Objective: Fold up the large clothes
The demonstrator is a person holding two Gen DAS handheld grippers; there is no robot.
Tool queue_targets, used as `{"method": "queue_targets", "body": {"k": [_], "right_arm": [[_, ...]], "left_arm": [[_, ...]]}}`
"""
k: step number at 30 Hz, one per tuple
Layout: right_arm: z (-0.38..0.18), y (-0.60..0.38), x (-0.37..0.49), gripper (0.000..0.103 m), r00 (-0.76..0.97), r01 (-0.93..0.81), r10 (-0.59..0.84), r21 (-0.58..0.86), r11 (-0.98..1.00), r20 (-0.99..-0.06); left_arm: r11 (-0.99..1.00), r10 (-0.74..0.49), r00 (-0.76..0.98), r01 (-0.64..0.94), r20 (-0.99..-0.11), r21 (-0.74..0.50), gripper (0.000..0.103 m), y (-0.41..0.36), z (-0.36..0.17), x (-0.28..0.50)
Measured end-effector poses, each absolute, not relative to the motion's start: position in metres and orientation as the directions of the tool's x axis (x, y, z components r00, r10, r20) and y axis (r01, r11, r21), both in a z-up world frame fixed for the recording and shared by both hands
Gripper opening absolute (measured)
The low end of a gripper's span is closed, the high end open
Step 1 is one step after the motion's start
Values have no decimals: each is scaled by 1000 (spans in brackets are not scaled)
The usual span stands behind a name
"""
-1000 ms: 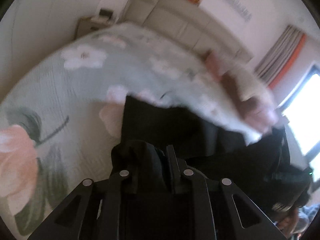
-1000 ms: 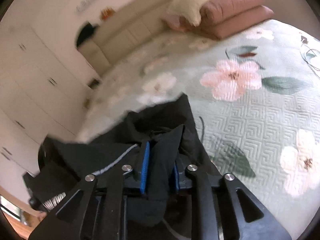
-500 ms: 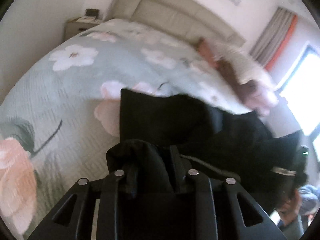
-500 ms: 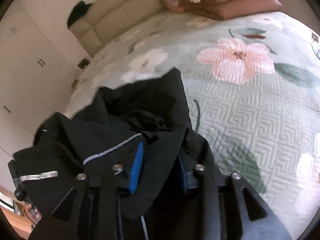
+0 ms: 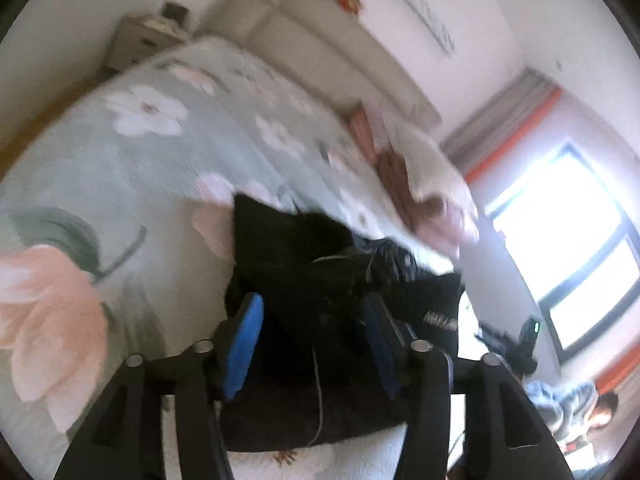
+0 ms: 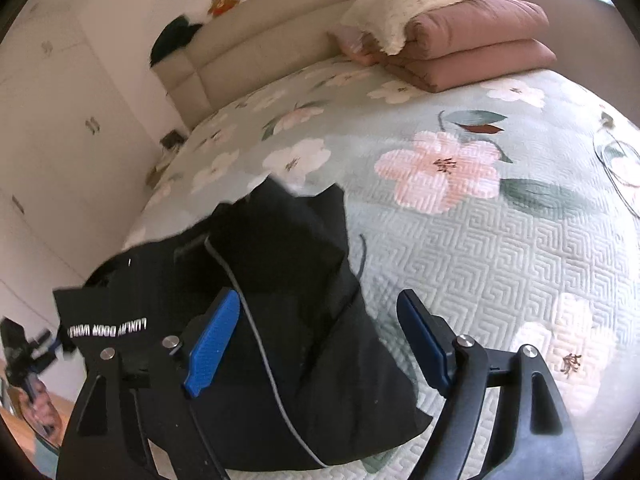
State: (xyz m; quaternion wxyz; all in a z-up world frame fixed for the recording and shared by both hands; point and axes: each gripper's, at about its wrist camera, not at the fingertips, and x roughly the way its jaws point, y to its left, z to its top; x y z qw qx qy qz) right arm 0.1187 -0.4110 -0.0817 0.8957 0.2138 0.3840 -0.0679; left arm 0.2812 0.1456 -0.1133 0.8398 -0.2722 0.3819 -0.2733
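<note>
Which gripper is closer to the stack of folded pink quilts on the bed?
Right. The right gripper faces the folded pink quilts across open bedspread. From the left gripper, they lie beyond the black garment. Both jaws just opened, releasing it.

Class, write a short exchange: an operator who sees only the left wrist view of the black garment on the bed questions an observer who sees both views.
Operator: Is the right gripper gripping the garment?
Observer: No. The right gripper is open. Its jaws have just been opening, and the black garment lies unpressed between the pads on the bedspread.
Operator: The print looks blurred here. Is it legible there?
Observer: Mostly. The white lettering is upside down and seems to read LUXURY DOOR WORLD.
</note>
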Motion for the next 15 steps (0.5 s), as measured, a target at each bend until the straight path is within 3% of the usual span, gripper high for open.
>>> {"method": "queue_targets", "body": {"k": [1, 5, 10, 15], "right_arm": [[-83, -407, 120, 84, 695, 275, 40, 317, 908, -718], [-80, -385, 133, 84, 693, 223, -8, 203, 954, -721], [-77, -381, 153, 88, 696, 176, -59, 90, 980, -715], [-84, -398, 184, 92, 684, 70, 18, 90, 993, -729]], "left_arm": [[701, -662, 569, 239, -488, -672, 71, 149, -115, 281], [736, -641, 548, 240, -537, -633, 71, 140, -121, 290], [861, -508, 542, 307, -669, -406, 71, 94, -131, 314], [855, -504, 499, 402, -705, -327, 71, 63, -149, 338]]}}
